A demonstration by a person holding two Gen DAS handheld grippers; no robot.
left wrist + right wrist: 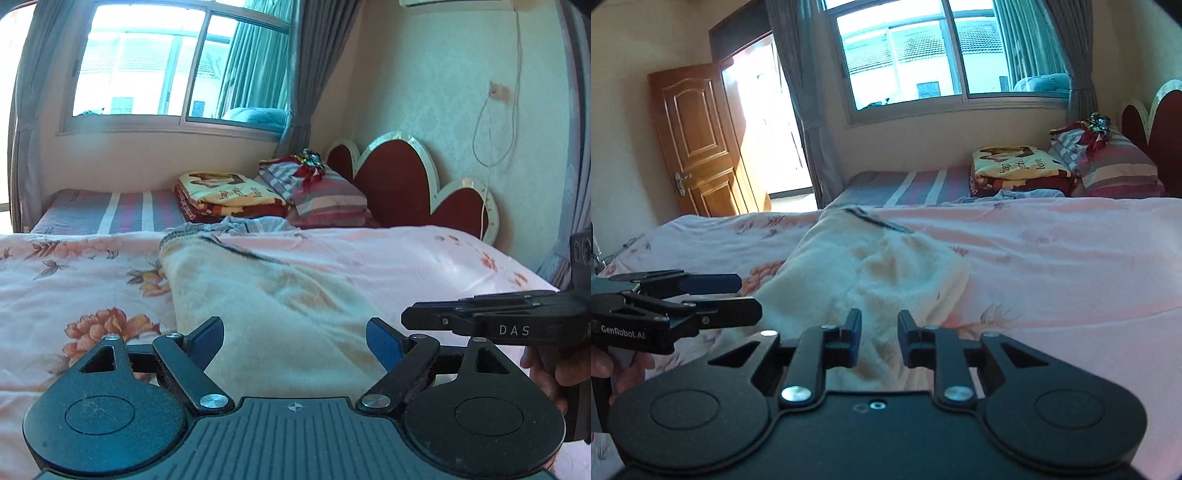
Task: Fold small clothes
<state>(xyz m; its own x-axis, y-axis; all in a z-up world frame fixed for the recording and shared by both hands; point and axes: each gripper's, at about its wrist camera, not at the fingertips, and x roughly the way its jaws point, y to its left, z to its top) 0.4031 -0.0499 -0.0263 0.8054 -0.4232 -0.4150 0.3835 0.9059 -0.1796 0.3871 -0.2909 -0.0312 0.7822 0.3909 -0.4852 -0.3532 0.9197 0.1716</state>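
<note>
The left gripper [295,341] hangs wide open and empty; the right gripper [879,338] has a narrow gap, nothing between its pads. Just beyond both, the fluffy cream garment [266,295] lies on the pink floral bedsheet [1052,266]. Farther back sits a folded yellow printed blanket [229,195].

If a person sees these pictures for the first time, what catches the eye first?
A fluffy cream garment lies in the middle of the pink flowered bedsheet. Both grippers hang just above its near end, holding nothing: the left gripper wide open, the right gripper with a narrow gap. Behind, a bright window.
</note>
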